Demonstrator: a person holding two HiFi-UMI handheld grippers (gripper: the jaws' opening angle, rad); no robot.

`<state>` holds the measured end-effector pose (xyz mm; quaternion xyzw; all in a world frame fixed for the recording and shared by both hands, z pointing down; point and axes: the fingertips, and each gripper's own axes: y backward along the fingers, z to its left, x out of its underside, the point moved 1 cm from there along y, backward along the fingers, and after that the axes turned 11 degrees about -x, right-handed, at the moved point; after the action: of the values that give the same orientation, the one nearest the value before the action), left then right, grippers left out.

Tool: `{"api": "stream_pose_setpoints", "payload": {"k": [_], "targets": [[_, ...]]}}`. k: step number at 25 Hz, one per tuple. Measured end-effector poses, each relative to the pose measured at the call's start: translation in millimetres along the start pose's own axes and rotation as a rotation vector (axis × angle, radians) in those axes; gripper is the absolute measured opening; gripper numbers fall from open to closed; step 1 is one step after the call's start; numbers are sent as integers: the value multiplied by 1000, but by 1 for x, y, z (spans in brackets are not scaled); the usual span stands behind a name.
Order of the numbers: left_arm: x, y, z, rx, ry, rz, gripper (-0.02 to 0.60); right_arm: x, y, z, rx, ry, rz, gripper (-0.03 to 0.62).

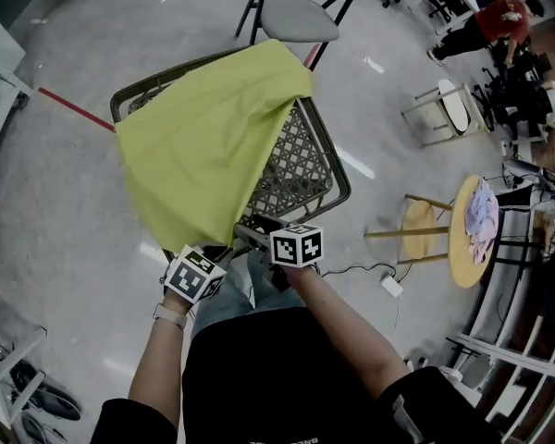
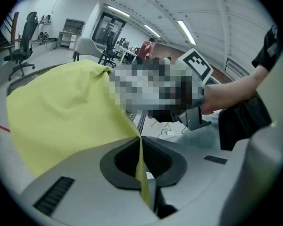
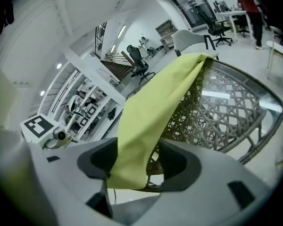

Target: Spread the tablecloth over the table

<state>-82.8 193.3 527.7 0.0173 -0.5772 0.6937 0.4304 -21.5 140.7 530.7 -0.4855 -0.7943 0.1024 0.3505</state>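
The yellow-green tablecloth (image 1: pixel 203 146) lies loosely over the left part of the lattice-topped desk (image 1: pixel 301 160), one corner reaching its far edge, while the right part of the lattice top shows bare. The left hand-held gripper (image 2: pixel 141 159) has its jaws pressed together on a thin fold of the cloth's near edge. The right hand-held gripper (image 3: pixel 137 168), just beside it at the desk's near side, has its jaws apart with the cloth's end hanging between them, against one pad and with a gap at the other
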Motion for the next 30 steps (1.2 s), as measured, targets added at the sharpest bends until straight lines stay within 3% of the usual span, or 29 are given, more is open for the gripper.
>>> {"api": "stream_pose_setpoints", "payload": {"k": [3, 11, 13, 16, 19, 24, 30], "targets": [[6, 1, -2, 4, -20, 4, 15, -1, -1, 10, -21, -28, -27, 259], [0, 3, -32, 94, -88, -50, 15, 24, -10, 12, 72, 18, 74, 250], [-1, 0, -43, 116, -105, -55, 15, 32, -5, 10, 85, 39, 101, 215], [-4, -5, -51, 95, -113, -54, 16, 34, 7, 6, 111, 47, 93, 82], [-5, -8, -54, 67, -95, -52, 17, 33, 17, 3, 133, 79, 93, 18], [-9, -15, -60, 67, -72, -59, 18, 36, 40, -19, 183, 147, 142, 14], [-19, -29, -68, 62, 16, -71, 18, 48, 85, -61, 250, 95, 176, 14]]}}
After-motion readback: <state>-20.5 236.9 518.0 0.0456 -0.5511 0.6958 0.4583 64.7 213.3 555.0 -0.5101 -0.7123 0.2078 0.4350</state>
